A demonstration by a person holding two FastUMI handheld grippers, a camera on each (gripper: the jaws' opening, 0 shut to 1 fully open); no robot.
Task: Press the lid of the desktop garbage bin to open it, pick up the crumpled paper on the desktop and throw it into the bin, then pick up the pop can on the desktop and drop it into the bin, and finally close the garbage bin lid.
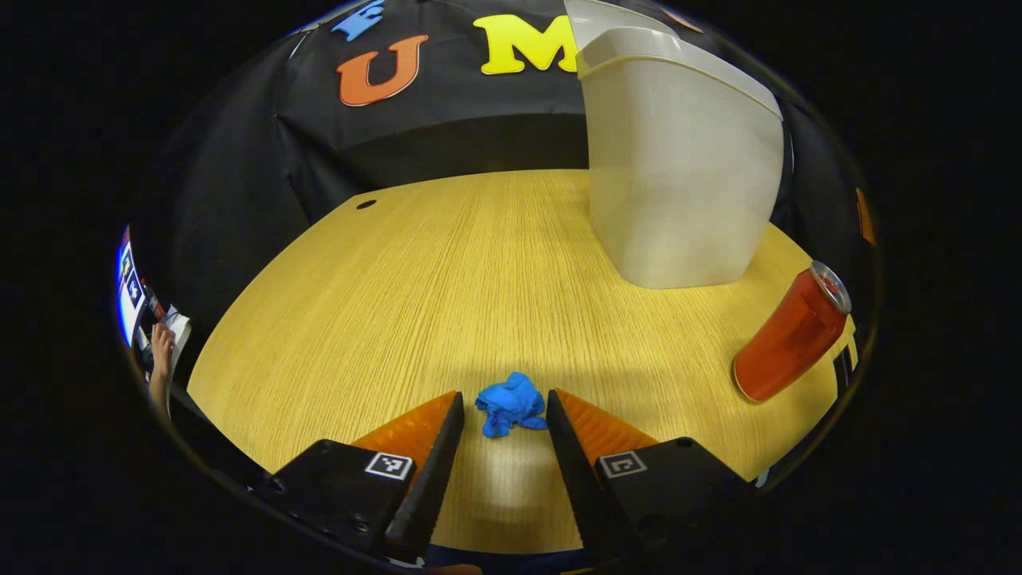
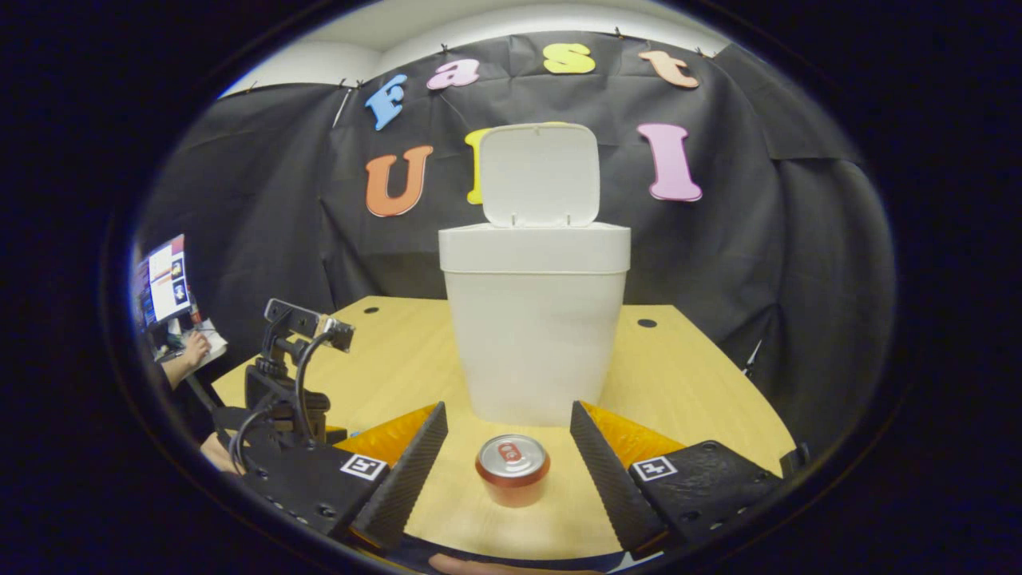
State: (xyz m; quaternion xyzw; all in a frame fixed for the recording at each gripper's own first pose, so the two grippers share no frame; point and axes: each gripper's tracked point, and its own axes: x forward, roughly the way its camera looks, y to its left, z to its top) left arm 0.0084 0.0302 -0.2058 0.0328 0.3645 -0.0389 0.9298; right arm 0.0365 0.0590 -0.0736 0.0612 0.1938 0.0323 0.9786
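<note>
A blue crumpled paper (image 1: pixel 512 405) lies on the wooden desktop (image 1: pixel 447 271), right between the tips of my left gripper (image 1: pixel 504 395), which is open and low over the table. The white bin (image 2: pixel 535 327) stands upright with its lid (image 2: pixel 540 176) flipped up. In the left gripper view the bin (image 1: pixel 679 176) is at the far right and the red pop can (image 1: pixel 790 335) stands near the right edge. My right gripper (image 2: pixel 508 407) is open, with the can (image 2: pixel 512 469) upright between its fingers and untouched. The left gripper's housing (image 2: pixel 283 391) shows at the left.
Cable holes (image 2: pixel 647 323) sit in the desktop (image 2: pixel 687 383) near its back edge. A person's hand (image 2: pixel 194 346) rests by a screen (image 2: pixel 164 281) off the table's left side. Black cloth walls the booth behind the bin.
</note>
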